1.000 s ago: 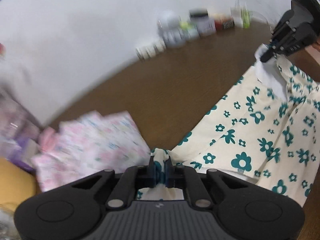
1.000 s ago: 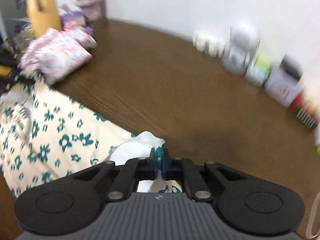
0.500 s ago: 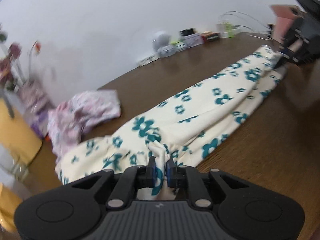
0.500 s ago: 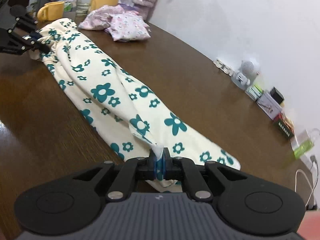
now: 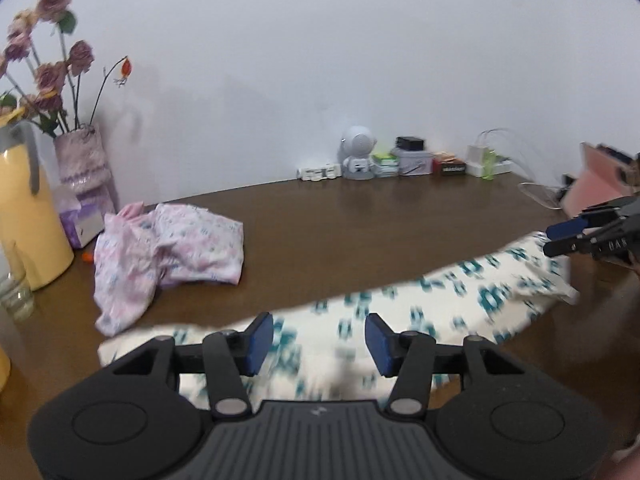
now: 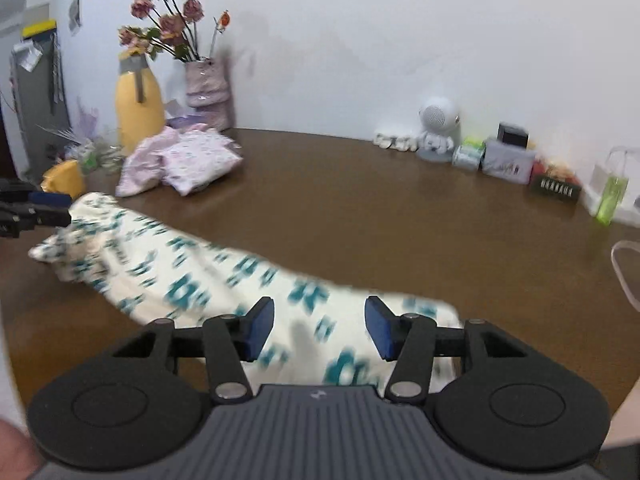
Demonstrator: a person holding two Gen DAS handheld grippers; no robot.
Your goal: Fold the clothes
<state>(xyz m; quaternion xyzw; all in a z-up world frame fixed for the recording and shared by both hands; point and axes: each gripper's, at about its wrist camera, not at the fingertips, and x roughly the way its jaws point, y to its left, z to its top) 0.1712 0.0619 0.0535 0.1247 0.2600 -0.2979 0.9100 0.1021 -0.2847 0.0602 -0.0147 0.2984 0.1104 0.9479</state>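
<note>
The cream garment with teal flowers lies as one long folded strip on the brown bench, its long axis running from the left gripper across to the right gripper. Both sets of jaws have just been opening and now stand about half wide, pads clear of the cloth, with only the strip's ends lying below and between them.

In the left wrist view the strip stretches away toward two o'clock, where the right gripper hangs over its far end; in the right wrist view it runs off toward ten o'clock. Each hand is nearest its own end (the cloth is motion-blurred, so its edges are probably not as ragged as they look).

The folded pink garment sits well apart at ten o'clock. The next fold likely brings one end over the other along that axis.
</note>
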